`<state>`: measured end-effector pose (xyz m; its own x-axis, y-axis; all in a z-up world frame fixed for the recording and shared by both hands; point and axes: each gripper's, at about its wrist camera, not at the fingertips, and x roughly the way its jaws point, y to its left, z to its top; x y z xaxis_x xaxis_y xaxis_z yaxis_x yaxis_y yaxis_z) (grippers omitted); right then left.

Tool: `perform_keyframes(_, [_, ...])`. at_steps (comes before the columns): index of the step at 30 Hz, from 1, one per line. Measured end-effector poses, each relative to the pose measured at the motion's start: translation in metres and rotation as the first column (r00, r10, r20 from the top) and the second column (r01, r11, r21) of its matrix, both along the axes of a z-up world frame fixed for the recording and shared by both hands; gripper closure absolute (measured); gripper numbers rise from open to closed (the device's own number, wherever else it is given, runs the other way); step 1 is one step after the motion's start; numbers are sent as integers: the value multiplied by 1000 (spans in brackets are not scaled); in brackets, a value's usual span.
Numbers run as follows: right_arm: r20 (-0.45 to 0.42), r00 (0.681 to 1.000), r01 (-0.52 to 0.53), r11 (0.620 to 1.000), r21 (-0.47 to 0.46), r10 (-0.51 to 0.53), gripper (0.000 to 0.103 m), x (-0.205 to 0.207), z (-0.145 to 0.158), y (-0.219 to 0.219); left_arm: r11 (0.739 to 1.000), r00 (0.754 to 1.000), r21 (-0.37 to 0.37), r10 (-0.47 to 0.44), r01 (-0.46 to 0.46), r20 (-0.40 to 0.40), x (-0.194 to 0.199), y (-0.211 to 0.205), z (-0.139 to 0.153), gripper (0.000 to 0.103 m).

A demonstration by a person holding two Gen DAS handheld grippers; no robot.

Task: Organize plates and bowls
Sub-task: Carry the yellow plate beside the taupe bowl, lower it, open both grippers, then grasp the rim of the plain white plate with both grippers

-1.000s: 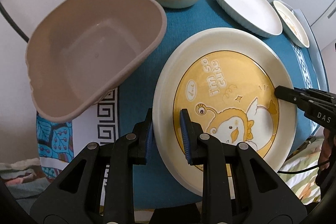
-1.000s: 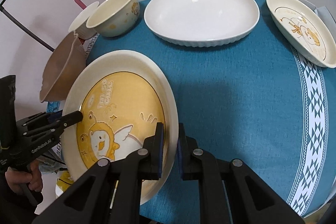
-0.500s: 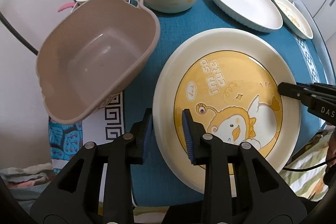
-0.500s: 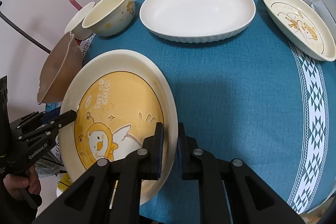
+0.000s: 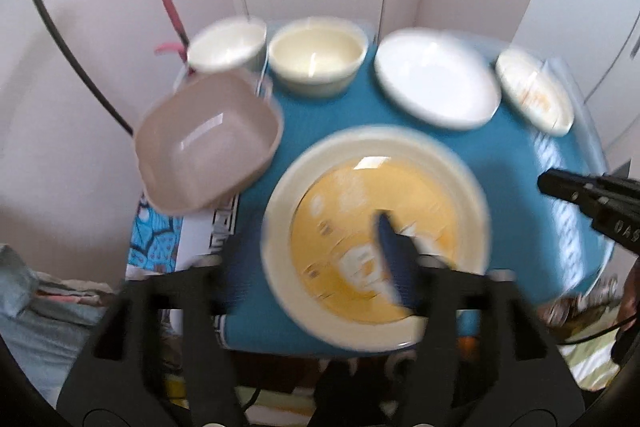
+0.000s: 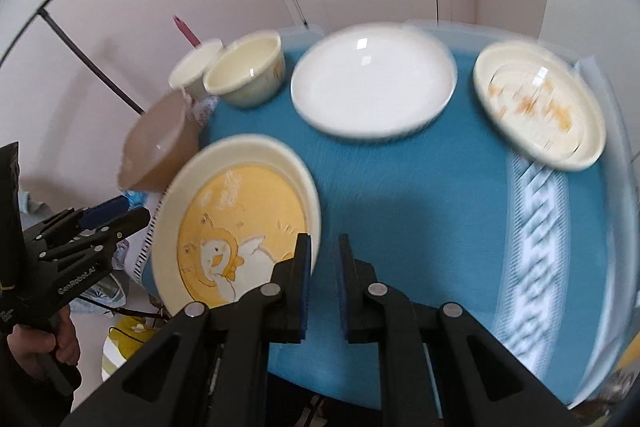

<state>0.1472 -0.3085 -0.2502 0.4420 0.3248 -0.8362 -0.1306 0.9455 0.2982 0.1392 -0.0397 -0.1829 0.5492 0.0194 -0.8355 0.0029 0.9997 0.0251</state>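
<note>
The big cream plate with a yellow duck picture (image 5: 360, 187) (image 6: 236, 211) lies on the blue cloth near the table's front left corner. My left gripper (image 5: 302, 243) (image 6: 132, 211) hovers above its near left rim, jaws wide and still opening, touching nothing. My right gripper (image 6: 324, 247) is shut with nothing between its pads. The plate's right rim shows just beside its left finger. In the left wrist view the right gripper (image 5: 546, 183) stands clear of the plate, over bare cloth. Both views are blurred.
A taupe plastic basin (image 5: 208, 143) (image 6: 164, 147) sits at the table's left edge. Behind it stand two cream bowls (image 5: 228, 43) (image 5: 318, 61). A white plate (image 6: 372, 83) and a smaller duck plate (image 6: 536, 111) lie at the back right. Walls and a door close in behind.
My left gripper has opened wide and let go of the plate's rim. The right gripper has come off the plate's right rim. Both grippers have risen and pulled back from the table.
</note>
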Motion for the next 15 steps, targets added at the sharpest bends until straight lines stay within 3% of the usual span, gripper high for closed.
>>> perform_keyframes(2, [40,999,-11,1000,-14,11,76,-1,20,-15,1000,998,-20,10,-9,68,-1,-11,23,4])
perform_keyframes(3, [54,998,-19,1000,-18,19,49,0,28,-21,999,994,-33,16,-12,104,-1,-19,35,1])
perform_keyframes(4, [69,997,-29,999,-18,30,11,2,37,-29,999,993,-42,19,-14,117,3,-26,43,1])
perform_keyframes(5, [89,995,-43,999,-18,45,0,4,46,-38,999,992,-51,25,-19,127,7,-34,49,0])
perform_keyframes(11, [177,979,-102,994,-32,106,0,25,79,-77,991,990,-116,76,-63,115,43,-64,65,0])
perform_keyframes(15, [165,975,-136,987,-89,149,0,59,93,-91,980,993,-178,100,-88,59,77,-71,59,0])
